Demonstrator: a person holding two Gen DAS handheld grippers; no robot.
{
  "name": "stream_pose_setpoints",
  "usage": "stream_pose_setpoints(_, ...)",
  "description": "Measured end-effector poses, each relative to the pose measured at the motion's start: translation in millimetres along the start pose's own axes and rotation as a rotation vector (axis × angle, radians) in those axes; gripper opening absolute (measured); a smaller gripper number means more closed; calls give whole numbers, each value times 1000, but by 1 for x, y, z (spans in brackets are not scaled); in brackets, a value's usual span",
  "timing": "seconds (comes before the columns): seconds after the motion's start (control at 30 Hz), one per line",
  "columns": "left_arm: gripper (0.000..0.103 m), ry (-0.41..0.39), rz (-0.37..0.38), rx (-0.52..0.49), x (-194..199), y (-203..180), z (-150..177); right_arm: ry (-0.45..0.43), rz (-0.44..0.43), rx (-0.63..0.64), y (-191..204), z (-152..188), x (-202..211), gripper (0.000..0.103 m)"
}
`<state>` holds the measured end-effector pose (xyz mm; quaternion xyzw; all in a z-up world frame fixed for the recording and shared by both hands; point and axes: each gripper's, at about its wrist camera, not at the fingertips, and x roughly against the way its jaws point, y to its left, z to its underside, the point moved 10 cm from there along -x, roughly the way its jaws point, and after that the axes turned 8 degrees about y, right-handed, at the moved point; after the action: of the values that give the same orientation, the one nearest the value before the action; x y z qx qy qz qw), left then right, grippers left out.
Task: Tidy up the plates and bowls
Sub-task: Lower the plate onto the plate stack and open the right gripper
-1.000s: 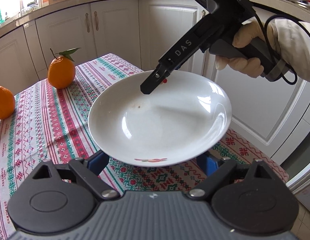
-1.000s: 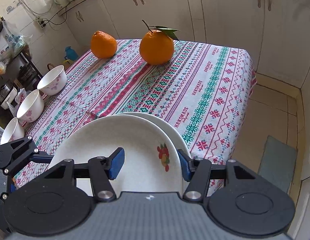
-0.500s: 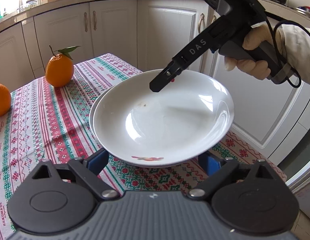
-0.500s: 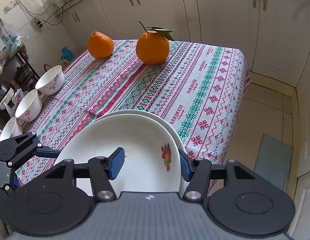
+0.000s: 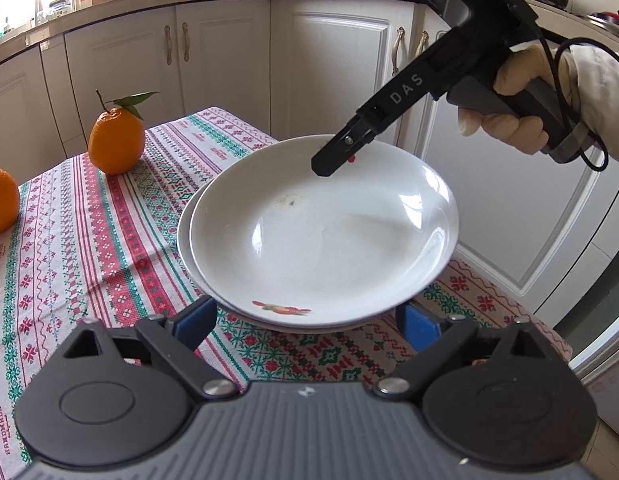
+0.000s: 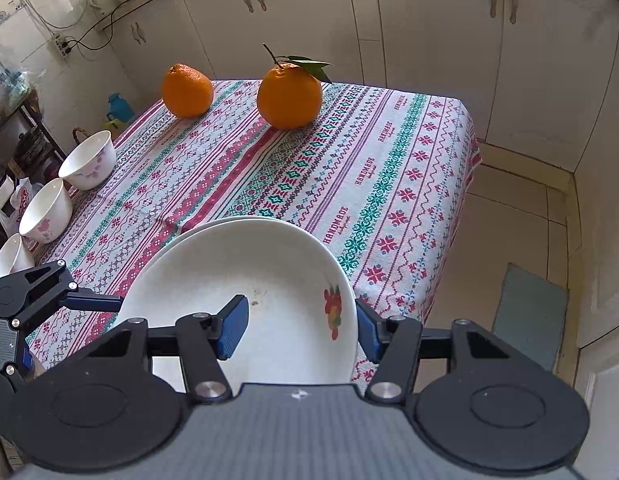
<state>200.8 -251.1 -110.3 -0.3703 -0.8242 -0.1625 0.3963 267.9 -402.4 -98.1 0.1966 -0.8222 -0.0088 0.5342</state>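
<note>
A: Logging the right gripper (image 6: 297,330) first. In its own wrist view the two blue pads are sitting either side of the rim of the upper plate (image 6: 245,280), one inside the dish and one outside. Jaws narrow, pinching that rim.

B: Agreed. From the left wrist view the right gripper (image 5: 329,160) is coming in from the upper right of the frame, a gloved hand (image 5: 509,108) on its handle, tip at the far edge of the upper plate (image 5: 321,236).

A: Position of the plate?

B: It is lying over a lower plate (image 5: 185,240), shifted slightly toward the right of the frame, so a crescent of the lower rim is showing at the left. Whether the two are touching, I cannot tell. Both are sitting centre frame on the patterned tablecloth (image 5: 89,240).

A: Left gripper (image 5: 305,322)?

B: Jaws wide, having just been opening. Its blue pads are standing apart at either side of the near rim of the stack, pressing on nothing.

A: Other items: two oranges (image 6: 289,94) at top centre of the right wrist view, the right one with a stalk and leaf. Three white bowls (image 6: 87,160) are lining up along the left edge.
</note>
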Motion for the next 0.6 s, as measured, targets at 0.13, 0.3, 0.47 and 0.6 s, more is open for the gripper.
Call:
stream_pose_setpoints(0.13, 96, -7, 5, 8, 1, 1, -2, -12, 3, -5, -1, 0, 2, 64)
stream_pose_setpoints(0.3, 96, -9, 4, 3, 1, 0, -2, -7, 14, 5, 1, 0, 1, 67)
stream_pose_setpoints(0.47, 99, -14, 1, -7, 3, 0, -1, -22, 11, 21, 9, 1, 3, 84)
stream_pose_setpoints(0.6, 100, -25, 2, -20, 7, -3, 0, -42, 31, 39, 20, 2, 5, 95)
